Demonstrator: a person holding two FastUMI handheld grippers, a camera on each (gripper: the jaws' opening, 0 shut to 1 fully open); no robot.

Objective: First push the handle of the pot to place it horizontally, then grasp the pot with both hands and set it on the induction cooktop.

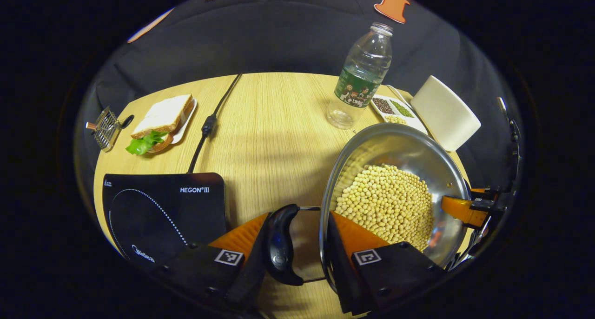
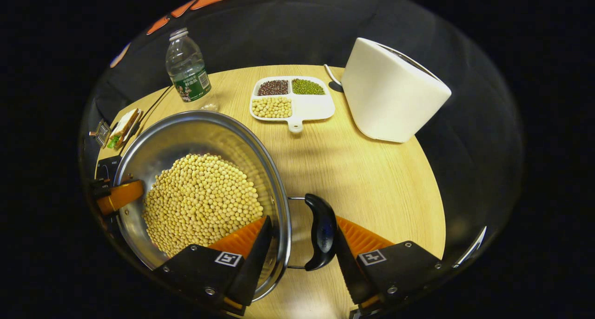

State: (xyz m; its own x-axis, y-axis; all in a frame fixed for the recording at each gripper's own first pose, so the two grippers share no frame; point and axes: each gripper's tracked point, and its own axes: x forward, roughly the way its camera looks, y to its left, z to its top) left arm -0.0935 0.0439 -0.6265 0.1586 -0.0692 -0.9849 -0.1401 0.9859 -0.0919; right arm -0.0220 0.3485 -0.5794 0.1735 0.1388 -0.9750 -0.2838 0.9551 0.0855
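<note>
Our left gripper [image 1: 297, 244] and right gripper [image 2: 300, 244] each straddled a pot [image 2: 195, 189] handle and rim, seemingly clamped, though contact was hard to confirm. The pot of beans sat on the table [image 1: 269, 123], beside the induction cooktop [image 1: 162, 207], handles level; lifting across remained. We read "HEGON III" and "Midea" on the cooktop

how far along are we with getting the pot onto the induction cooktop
Done, apparently: both handles lie level. In hand: the left tool straddles the pot rim and its handle; the right tool likewise at the other handle. Firm clamping is unclear. Left: carrying the pot to the induction cooktop, which stands bare.
</note>
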